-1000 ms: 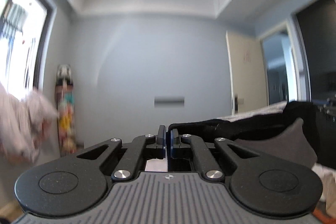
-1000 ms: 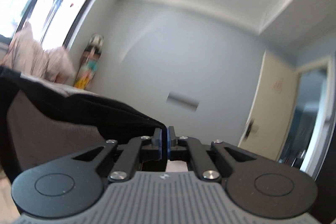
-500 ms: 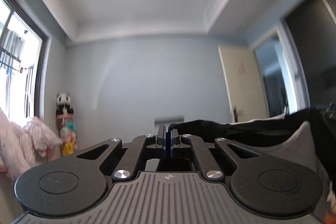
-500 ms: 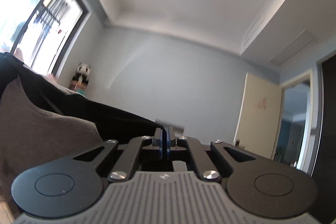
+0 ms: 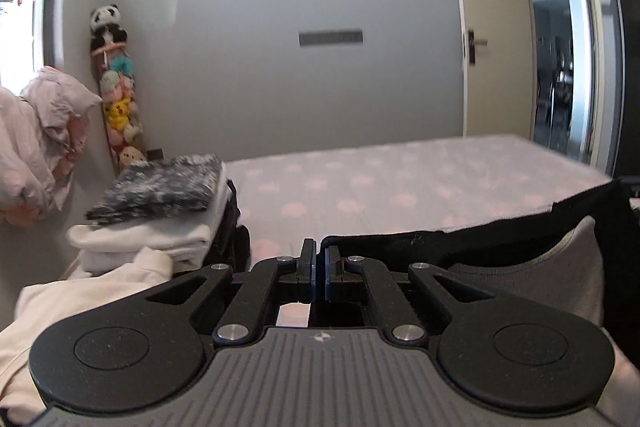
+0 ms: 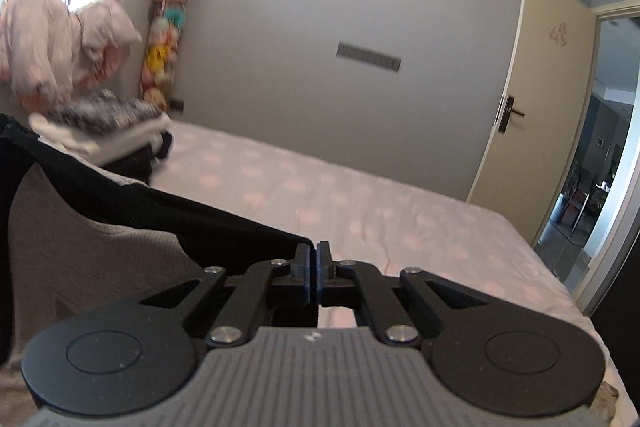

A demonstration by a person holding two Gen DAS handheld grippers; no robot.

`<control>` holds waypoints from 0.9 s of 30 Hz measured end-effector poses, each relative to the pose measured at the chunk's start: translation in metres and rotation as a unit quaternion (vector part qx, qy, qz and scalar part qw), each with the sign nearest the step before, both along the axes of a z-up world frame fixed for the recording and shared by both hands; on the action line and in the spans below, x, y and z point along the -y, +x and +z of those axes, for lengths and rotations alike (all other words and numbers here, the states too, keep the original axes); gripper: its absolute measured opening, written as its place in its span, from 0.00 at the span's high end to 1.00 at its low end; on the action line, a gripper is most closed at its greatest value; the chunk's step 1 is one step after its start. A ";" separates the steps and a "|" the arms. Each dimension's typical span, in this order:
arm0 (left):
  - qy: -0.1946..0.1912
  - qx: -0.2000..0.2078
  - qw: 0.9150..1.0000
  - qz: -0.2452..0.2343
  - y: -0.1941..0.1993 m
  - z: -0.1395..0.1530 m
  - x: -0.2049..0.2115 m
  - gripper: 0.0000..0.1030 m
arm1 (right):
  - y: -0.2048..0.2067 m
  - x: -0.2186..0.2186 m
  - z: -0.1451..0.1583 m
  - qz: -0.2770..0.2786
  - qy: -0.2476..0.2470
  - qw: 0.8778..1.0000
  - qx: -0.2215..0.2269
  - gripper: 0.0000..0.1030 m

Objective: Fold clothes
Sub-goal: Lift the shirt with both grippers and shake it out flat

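My left gripper has its jaws pressed together on the black edge of a garment, and my right gripper is likewise clamped narrow on the same garment at its other corner. The garment hangs stretched between the two, above the near end of the bed. Its outside is smooth black cloth; the inside that faces me is a grey, finely ribbed knit with a curved outline. The bed has a pale sheet dotted with soft pink spots, lightly creased. On its far left corner sits a stack of folded clothes: a fuzzy grey-and-black piece on top, thick white ones beneath. A cream garment lies rumpled just beside my left gripper.
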State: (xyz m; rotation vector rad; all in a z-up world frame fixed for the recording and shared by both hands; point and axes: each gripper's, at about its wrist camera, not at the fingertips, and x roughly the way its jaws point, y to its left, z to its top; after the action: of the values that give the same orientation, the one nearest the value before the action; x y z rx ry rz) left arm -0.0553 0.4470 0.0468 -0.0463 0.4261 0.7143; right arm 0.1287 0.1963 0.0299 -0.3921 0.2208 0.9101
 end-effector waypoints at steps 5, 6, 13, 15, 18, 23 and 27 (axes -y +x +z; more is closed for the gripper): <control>-0.016 -0.028 0.999 -0.003 0.060 -0.038 -0.052 0.96 | 0.065 -0.061 -0.029 -0.018 -0.033 0.999 -0.011 0.97; -0.022 -0.038 0.999 -0.009 0.073 -0.049 -0.062 0.96 | 0.076 -0.075 -0.037 -0.022 -0.041 0.999 -0.012 0.97; -0.080 -0.115 0.990 -0.012 0.135 -0.149 -0.102 0.86 | 0.165 -0.139 -0.129 -0.055 -0.103 0.983 -0.144 0.95; -0.083 -0.123 0.989 -0.006 0.134 -0.164 -0.104 0.81 | 0.181 -0.142 -0.154 -0.076 -0.106 0.975 -0.180 0.94; -0.086 -0.128 0.988 -0.012 0.126 -0.177 -0.104 0.75 | 0.192 -0.140 -0.171 -0.096 -0.093 0.971 -0.197 0.82; -0.095 -0.127 0.987 -0.030 0.123 -0.183 -0.113 0.68 | 0.175 -0.150 -0.165 -0.051 -0.070 0.976 -0.201 0.79; -0.105 -0.142 0.983 -0.047 0.128 -0.186 -0.111 0.66 | 0.150 -0.177 -0.165 0.028 -0.080 0.976 -0.200 0.75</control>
State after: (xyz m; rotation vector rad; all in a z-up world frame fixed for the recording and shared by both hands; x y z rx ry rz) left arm 0.0732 0.5578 -0.1389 -0.1224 0.7719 0.5817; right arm 0.2788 0.3737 -0.1349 -0.3627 0.6589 1.0264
